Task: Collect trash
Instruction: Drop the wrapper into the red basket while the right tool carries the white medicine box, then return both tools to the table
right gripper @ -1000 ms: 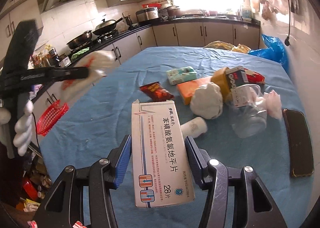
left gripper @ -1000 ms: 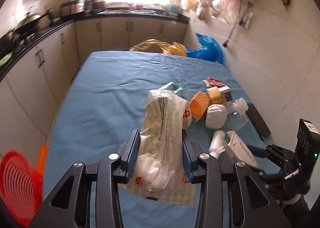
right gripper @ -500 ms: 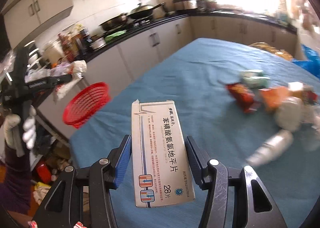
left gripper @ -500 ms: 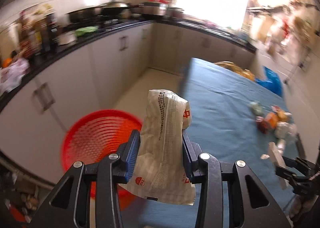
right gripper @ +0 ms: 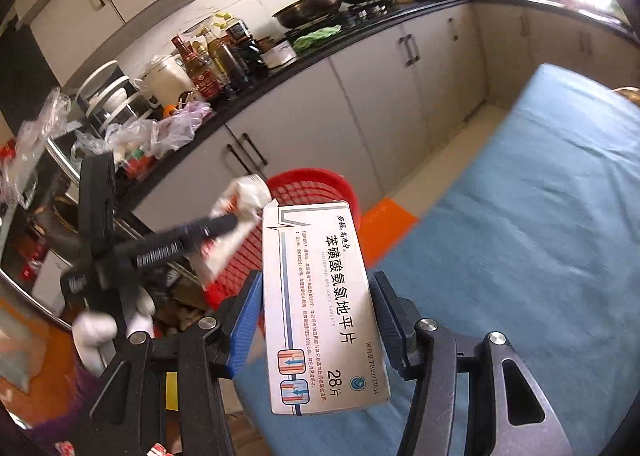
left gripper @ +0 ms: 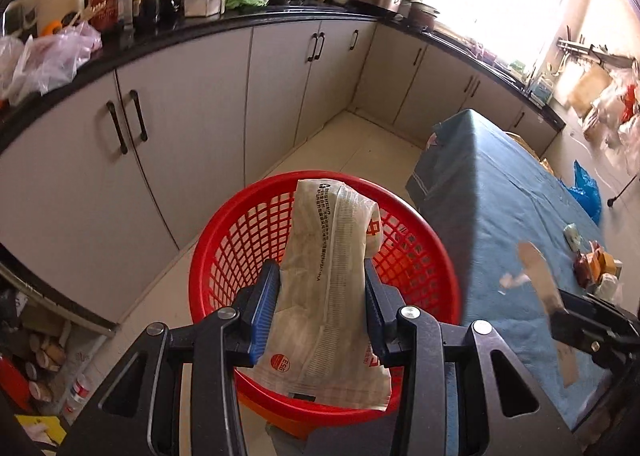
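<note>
Our left gripper (left gripper: 320, 292) grasps a crumpled beige paper wrapper (left gripper: 328, 288) above the round red mesh basket (left gripper: 224, 252); our right gripper (right gripper: 316, 316) clamps a white medicine box (right gripper: 320, 304) over the blue-clothed table (right gripper: 540, 236).

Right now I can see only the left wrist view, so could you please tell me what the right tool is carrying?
Observer: The right tool is shut on a white medicine box with Chinese print, marked 28 tablets.
Operator: Thank you. Is it over the red basket?
Observer: Not as far as I can tell. The red basket shows beyond the box's top edge, and the blue table fills the right side.
Operator: How does my left tool look from there?
Observer: The left tool holds its wrapper in front of the basket, and a white-gloved hand grips its handle.
</note>
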Demonstrator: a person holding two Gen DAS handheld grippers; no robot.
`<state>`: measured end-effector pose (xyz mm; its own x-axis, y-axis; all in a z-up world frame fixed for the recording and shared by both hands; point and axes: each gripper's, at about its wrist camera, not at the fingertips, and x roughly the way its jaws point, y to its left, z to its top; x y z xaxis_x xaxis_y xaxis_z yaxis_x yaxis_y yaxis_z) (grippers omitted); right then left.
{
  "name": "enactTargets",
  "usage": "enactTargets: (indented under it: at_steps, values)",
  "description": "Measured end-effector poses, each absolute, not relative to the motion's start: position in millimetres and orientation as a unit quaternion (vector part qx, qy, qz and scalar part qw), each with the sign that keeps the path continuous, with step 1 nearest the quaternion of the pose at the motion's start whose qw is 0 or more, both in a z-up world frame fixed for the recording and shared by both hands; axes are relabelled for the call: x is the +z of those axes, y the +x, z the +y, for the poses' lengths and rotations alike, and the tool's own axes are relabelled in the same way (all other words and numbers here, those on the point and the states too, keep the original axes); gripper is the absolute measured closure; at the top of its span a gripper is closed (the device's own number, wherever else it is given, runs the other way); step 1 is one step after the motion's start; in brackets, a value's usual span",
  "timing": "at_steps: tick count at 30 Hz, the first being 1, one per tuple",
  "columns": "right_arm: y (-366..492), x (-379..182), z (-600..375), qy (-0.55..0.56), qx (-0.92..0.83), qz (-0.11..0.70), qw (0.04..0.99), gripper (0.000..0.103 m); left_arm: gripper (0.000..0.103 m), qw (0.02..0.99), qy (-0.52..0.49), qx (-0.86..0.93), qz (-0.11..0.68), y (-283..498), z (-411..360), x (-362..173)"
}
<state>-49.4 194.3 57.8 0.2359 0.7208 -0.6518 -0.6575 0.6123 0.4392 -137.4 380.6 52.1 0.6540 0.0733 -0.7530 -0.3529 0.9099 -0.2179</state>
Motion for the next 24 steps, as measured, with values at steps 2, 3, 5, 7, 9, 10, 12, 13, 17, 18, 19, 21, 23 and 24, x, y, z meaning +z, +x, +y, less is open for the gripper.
enactTargets:
  at_steps: [2,3,5,7,9,10,12,13,17,18,19,21,23,24]
  values:
    - [-41.8,54.0,210.5,0.044,0.444,0.442,0.778,0.044,0.064,0.892,-0.18,0.118,0.398,-137.3,383.9,49.5]
    - [-37.8,50.8,219.0,0.049,0.447,0.446,0.774,0.044,0.064,0.891,-0.184,0.119,0.398,-137.5,386.4,48.0]
    - [-29.9,48.1,232.6,0.058,0.452,0.452,0.767,0.043,0.062,0.891,-0.188,0.121,0.395,-137.5,390.7,46.9]
    - [-23.7,45.1,240.5,0.071,0.457,0.455,0.761,0.043,0.059,0.891,-0.191,0.121,0.393,-139.5,393.7,46.5]
    - [-16.0,41.1,247.8,0.086,0.457,0.46,0.756,0.035,0.052,0.892,-0.195,0.121,0.39,-141.7,395.4,47.6]
    - [-13.8,39.6,247.5,0.092,0.457,0.461,0.755,0.028,0.046,0.893,-0.196,0.121,0.388,-142.4,396.1,48.3]
    - [-9.1,37.4,248.9,0.101,0.451,0.463,0.756,0.027,0.042,0.893,-0.197,0.124,0.384,-145.3,395.5,49.7]
    - [-7.5,36.4,247.2,0.104,0.448,0.465,0.756,0.027,0.042,0.894,-0.196,0.124,0.383,-146.4,394.8,50.2]
    - [-5.7,35.9,234.5,0.105,0.435,0.463,0.765,0.027,0.041,0.897,-0.184,0.131,0.379,-150.1,387.8,53.2]
    - [-6.2,35.9,230.0,0.106,0.432,0.462,0.767,0.027,0.041,0.899,-0.175,0.136,0.377,-151.9,382.6,54.8]
    - [-7.1,35.9,223.4,0.107,0.427,0.463,0.769,0.027,0.041,0.9,-0.171,0.139,0.376,-152.8,381.2,55.6]
    - [-9.0,35.1,212.2,0.108,0.419,0.463,0.774,0.027,0.041,0.903,-0.156,0.147,0.372,-154.4,372.4,58.7]
    - [-12.1,33.5,200.8,0.105,0.412,0.462,0.778,0.027,0.04,0.905,-0.143,0.152,0.37,-155.9,363.2,61.1]
    - [-14.7,33.7,195.1,0.102,0.408,0.46,0.782,0.027,0.04,0.907,-0.132,0.157,0.369,-157.1,355.5,63.1]
